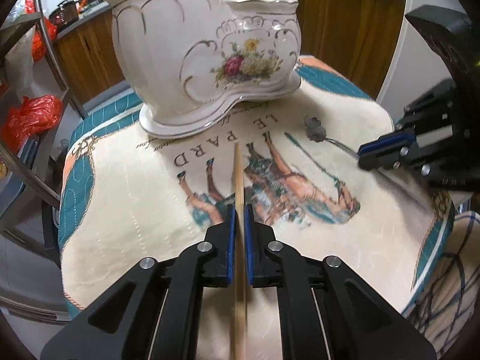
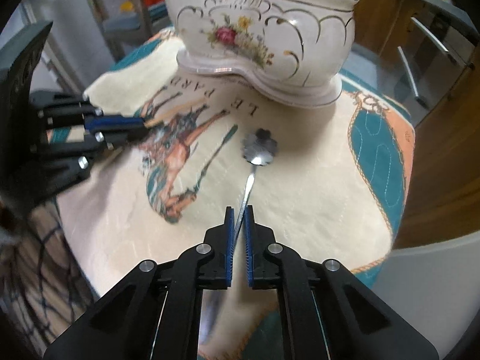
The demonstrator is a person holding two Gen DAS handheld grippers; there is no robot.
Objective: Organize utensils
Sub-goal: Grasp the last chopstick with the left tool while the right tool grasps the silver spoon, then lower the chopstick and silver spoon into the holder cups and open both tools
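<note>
Printed cloth [image 1: 126, 210] | left gripper [image 1: 240, 210] clamps chopstick [image 1: 238, 174] | right gripper [image 2: 239, 210] clamps spoon [image 2: 260, 150]

The left gripper [image 1: 240, 210] points steeply down at the table [image 1: 126, 204], over the middle part of it. Its two fingers [image 1: 230, 234] are closed together, and their blue pads press from both sides on a thin wooden chopstick [image 1: 238, 180]. The right gripper [image 2: 239, 211] also points steeply down, nearer to the right edge of the table. Its fingers [image 2: 229, 234] are closed too, and the pads pinch the handle of a small metal spoon [image 2: 260, 150]. In the left wrist view the right gripper comes in from the right side, tilted, and the two grippers are well apart.
</note>
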